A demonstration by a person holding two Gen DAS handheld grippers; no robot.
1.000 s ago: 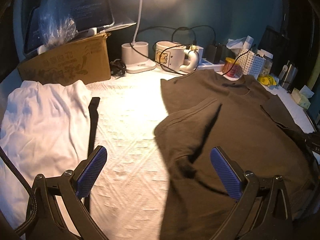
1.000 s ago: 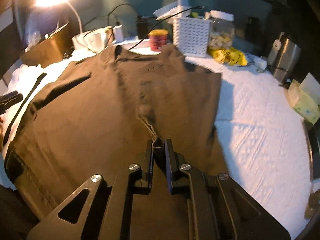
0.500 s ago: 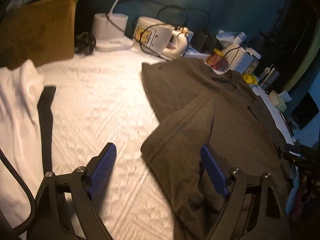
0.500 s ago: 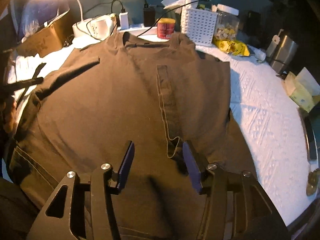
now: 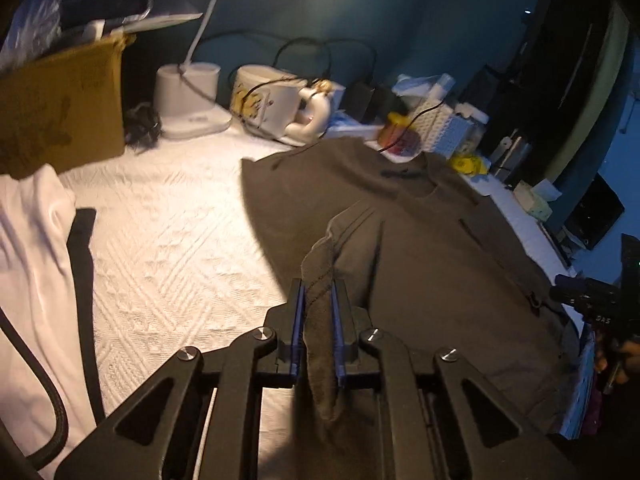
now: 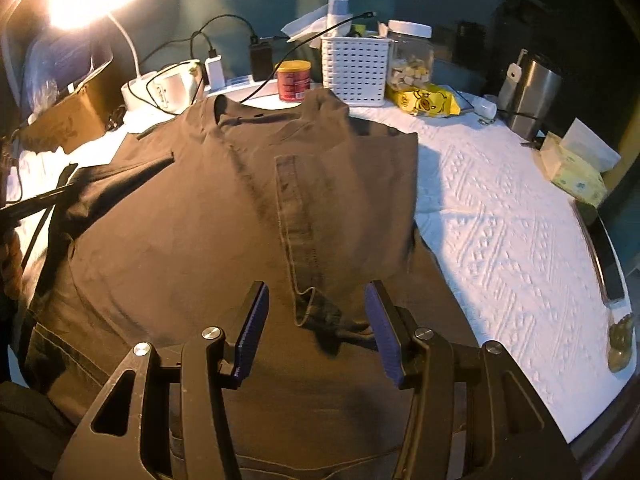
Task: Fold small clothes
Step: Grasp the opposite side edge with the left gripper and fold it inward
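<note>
A bunched fold of the brown shirt (image 5: 420, 248), which is spread over the white-covered table (image 5: 168, 240), is pinched in the left claw (image 5: 319, 304), while the right claw (image 6: 316, 332) is held spread above its folded sleeve.

White textured tabletop (image 6: 500, 216) w/ brown shirt (image 6: 224, 216), white garment (image 5: 28, 248), cardboard box (image 5: 60, 108), lamp base (image 5: 188, 100).
</note>
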